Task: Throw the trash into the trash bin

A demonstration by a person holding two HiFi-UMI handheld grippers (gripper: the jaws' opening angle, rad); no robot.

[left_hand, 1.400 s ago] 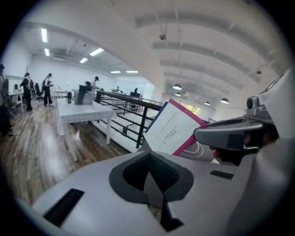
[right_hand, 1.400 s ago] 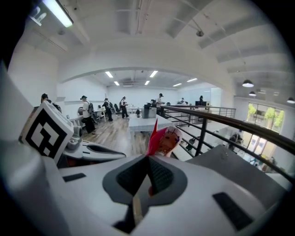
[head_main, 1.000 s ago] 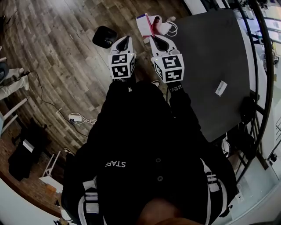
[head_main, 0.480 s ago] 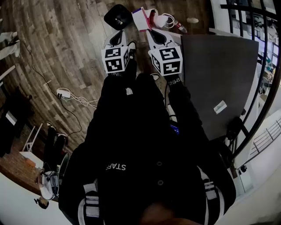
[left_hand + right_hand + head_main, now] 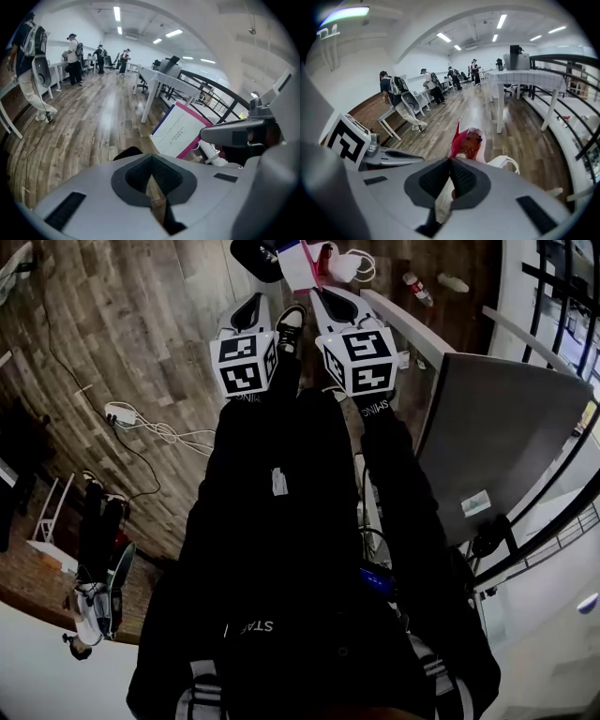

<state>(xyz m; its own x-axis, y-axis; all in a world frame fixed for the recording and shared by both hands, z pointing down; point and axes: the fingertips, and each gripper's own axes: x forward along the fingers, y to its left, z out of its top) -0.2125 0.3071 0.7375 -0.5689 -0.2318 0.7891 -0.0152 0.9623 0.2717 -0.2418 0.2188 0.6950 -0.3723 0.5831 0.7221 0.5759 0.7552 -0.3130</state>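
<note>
Because this job is a carry and a drop, only the right gripper (image 5: 451,163) has real work. Its pads are pinched on the near end of the trash (image 5: 180,131), a flat white packet edged in pink and blue. Gripping it at one end leaves the rest free to fall clear once the jaws part. The left gripper (image 5: 150,161), level with it on the person's other side, has its fingers pressed together on nothing. Floor shows through the slit below them, so I read it as idle. Both are held out low in front of the person's black sleeves, over the wooden floor (image 5: 159,315) just off the nearest edge of the grey table (image 5: 506,427), with one shoe (image 5: 292,322) showing between them.

The packet carries on the line of the right gripper's jaws. Its long axis runs away from the person and, I'd judge, slants down toward the floor, free end leading. From its own gripper it shows edge-on as a thin pink-red blade; its broad white face is turned toward the left gripper. A white bag (image 5: 345,262) with loop handles hangs just beside it — whether the same pinch has it I can't tell. Just beyond the free end and a touch to the left, a dark rounded thing sits on the floor. I take it for the trash bin (image 5: 251,254) — near, but the trash doesn't look to be over its mouth yet. Farther off, bottles (image 5: 417,287) lie on the floor past the table's far corner.
</note>
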